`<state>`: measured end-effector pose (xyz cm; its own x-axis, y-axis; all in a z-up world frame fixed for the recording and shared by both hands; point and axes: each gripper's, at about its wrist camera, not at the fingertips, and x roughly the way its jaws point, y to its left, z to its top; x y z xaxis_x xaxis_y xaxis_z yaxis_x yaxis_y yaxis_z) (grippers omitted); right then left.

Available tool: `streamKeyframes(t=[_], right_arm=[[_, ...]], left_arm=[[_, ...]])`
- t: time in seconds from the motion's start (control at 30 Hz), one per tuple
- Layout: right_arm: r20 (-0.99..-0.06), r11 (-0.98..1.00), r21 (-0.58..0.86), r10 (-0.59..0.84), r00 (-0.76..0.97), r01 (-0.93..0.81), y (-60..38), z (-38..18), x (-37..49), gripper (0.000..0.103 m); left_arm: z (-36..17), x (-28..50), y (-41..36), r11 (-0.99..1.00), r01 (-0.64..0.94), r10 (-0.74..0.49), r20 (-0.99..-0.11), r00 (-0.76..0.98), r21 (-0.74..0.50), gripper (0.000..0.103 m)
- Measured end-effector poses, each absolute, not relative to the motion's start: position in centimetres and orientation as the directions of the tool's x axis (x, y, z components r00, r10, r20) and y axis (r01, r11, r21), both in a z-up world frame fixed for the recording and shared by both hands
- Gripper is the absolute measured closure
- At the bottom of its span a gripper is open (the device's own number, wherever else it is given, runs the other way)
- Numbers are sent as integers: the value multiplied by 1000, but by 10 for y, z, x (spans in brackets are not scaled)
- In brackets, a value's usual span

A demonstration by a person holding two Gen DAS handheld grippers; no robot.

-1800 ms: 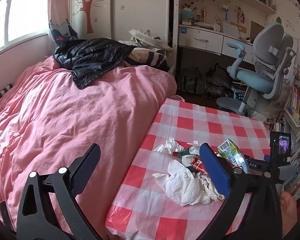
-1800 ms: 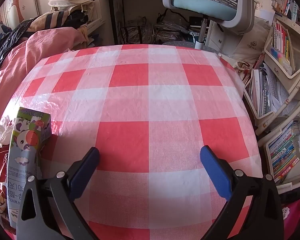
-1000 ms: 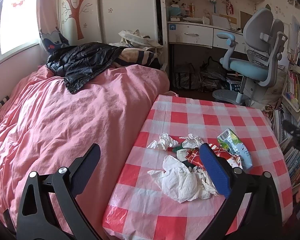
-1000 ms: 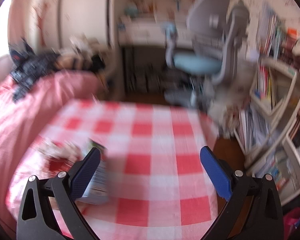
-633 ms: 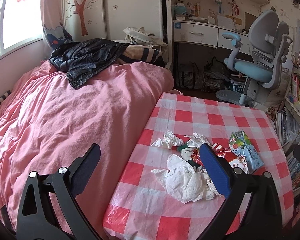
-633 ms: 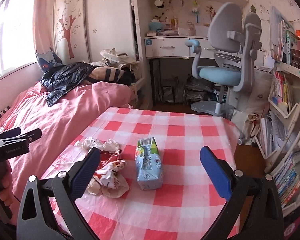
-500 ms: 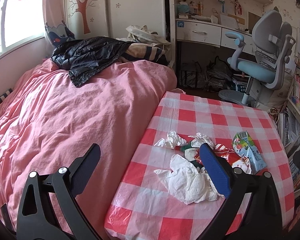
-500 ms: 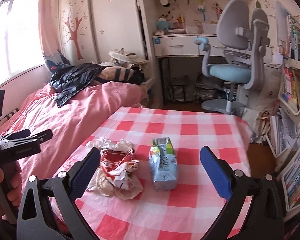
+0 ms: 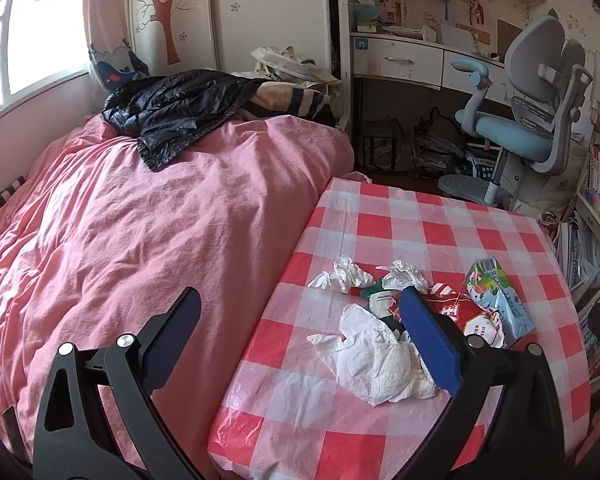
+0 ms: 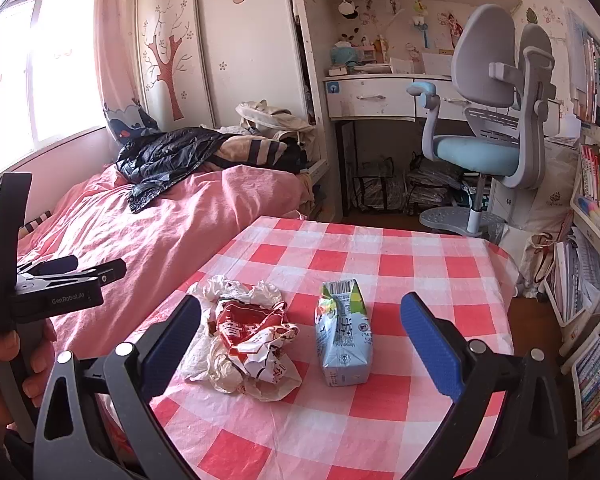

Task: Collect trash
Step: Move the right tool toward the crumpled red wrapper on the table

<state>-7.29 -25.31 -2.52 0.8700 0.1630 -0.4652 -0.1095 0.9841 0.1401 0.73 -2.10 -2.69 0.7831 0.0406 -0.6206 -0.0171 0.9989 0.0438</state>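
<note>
A pile of trash lies on the red-and-white checked table [image 9: 440,216]: crumpled white tissue [image 9: 376,356], smaller tissue wads [image 9: 346,274], a crumpled red-and-white wrapper [image 10: 256,332] and a flattened blue drink carton [image 10: 342,336], also seen in the left wrist view [image 9: 496,296]. My left gripper [image 9: 300,334] is open and empty, held above the table's left edge, near the tissue. My right gripper [image 10: 300,336] is open and empty, held above the table in front of the wrapper and carton.
A bed with a pink duvet [image 9: 140,232] borders the table's left side, with a black jacket [image 9: 180,108] on it. A grey-blue desk chair [image 10: 496,128] and a desk stand beyond. Bookshelves [image 10: 596,280] line the right side.
My right gripper has pulled back and up from the table, so the trash pile is now in its view. My left gripper has shifted only slightly. Both stayed open.
</note>
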Motion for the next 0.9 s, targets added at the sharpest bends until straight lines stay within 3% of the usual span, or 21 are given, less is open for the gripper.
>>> streamKeyframes(t=[0.9], right_arm=[[-464, 979, 88, 205, 862, -185, -227, -28, -67, 7]], left_arm=[[-21, 7, -24, 1000, -2, 19, -609, 793, 28, 7]])
